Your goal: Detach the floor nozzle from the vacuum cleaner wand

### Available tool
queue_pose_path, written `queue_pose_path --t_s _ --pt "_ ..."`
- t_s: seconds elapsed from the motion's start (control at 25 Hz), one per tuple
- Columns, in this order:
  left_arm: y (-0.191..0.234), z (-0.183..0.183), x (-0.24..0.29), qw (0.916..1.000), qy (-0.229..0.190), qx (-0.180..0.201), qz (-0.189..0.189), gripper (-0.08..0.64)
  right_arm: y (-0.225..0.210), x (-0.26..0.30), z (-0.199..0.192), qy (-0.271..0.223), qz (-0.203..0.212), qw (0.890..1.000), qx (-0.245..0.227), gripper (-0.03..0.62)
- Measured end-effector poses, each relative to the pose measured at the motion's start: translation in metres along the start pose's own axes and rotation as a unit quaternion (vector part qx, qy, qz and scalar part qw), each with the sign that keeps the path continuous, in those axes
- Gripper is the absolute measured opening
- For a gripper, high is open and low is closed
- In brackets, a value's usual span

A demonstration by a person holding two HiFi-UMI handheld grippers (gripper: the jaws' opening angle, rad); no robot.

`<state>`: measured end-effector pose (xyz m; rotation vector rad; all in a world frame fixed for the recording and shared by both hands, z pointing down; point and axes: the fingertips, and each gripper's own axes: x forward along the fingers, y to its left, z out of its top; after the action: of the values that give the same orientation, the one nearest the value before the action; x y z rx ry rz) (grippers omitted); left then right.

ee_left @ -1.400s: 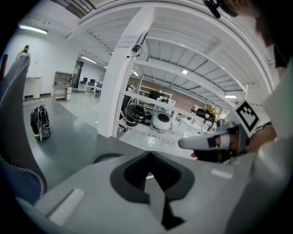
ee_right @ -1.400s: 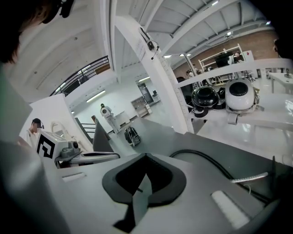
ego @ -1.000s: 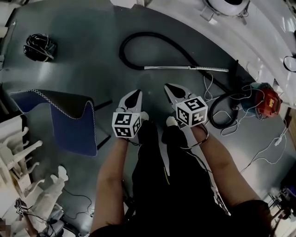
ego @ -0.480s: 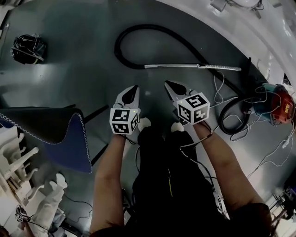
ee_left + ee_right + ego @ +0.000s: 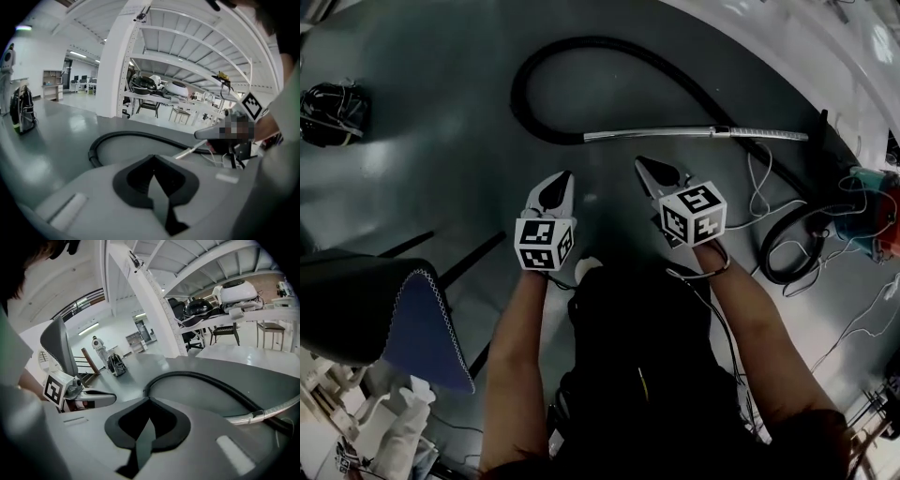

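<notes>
- left gripper (image 5: pixel 562 179): fingers closed, empty
- right gripper (image 5: pixel 643 166): same, pinched together on nothing
- slim silver metal vacuum wand (image 5: pixel 656 133) lies on grey floor (image 5: pixel 422 112) just ahead, black hose (image 5: pixel 591 41) attached

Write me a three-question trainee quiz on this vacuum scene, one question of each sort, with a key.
1. True or false: the left hand-held gripper and the right hand-held gripper are both shut and hold nothing.
2. Where is the metal wand? A) flat on the floor, beyond both grippers; B) held upright in the air; C) clamped in the right hand-held gripper.
3. Fill in: in the head view, the black hose that joins the wand's left end curls into a ____.

Key: 1 true; 2 A; 3 loop.
</notes>
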<state>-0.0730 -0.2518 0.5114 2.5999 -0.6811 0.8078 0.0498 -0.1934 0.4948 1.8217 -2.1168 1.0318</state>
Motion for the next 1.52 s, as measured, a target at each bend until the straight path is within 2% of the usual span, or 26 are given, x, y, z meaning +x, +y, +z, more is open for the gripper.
queue_pose_path --t_s 0.24,0.48,0.56,0.64,0.76,0.96,1.2,1.24,1.32,1.52 --pt "0.020 -0.044 0.049 0.9997 -0.001 -0.016 -0.020 0.009 -0.036 0.049 -0.045 -0.008 0.001 1.000 0.019 -0.003" --pt "0.044 -0.072 0.093 0.9983 0.017 0.001 -0.056 0.009 -0.057 0.097 -0.075 -0.017 0.017 1.000 0.017 -0.002" --pt "0.053 -0.076 0.102 0.9984 0.008 0.008 -0.056 0.009 -0.063 0.109 -0.081 -0.024 0.021 0.999 0.027 -0.002" --pt "0.063 -0.080 0.109 0.9987 -0.002 -0.002 -0.051 0.009 -0.071 0.120 -0.087 -0.033 0.023 0.998 0.045 -0.002" --pt "0.074 -0.093 0.119 0.9986 0.008 -0.016 -0.049 0.011 -0.081 0.132 -0.094 -0.040 0.020 0.997 0.058 -0.002" --pt "0.075 -0.125 0.136 0.9972 0.048 0.020 -0.053 0.022 -0.074 0.148 -0.112 -0.017 0.025 0.999 0.026 -0.002" --pt "0.069 -0.120 0.152 0.9974 0.021 0.051 -0.047 0.077 -0.069 0.164 -0.117 -0.007 0.027 1.000 0.005 0.003" --pt "0.068 -0.120 0.154 0.9971 0.020 0.056 -0.048 0.091 -0.068 0.166 -0.118 -0.004 0.028 1.000 0.004 0.035" --pt "0.068 -0.120 0.157 0.9971 0.019 0.056 -0.047 0.107 -0.065 0.169 -0.120 0.009 0.031 0.999 0.001 0.052" --pt "0.070 -0.118 0.160 0.9964 0.023 0.061 -0.054 0.127 -0.064 0.174 -0.120 0.033 0.022 0.998 -0.053 0.106"
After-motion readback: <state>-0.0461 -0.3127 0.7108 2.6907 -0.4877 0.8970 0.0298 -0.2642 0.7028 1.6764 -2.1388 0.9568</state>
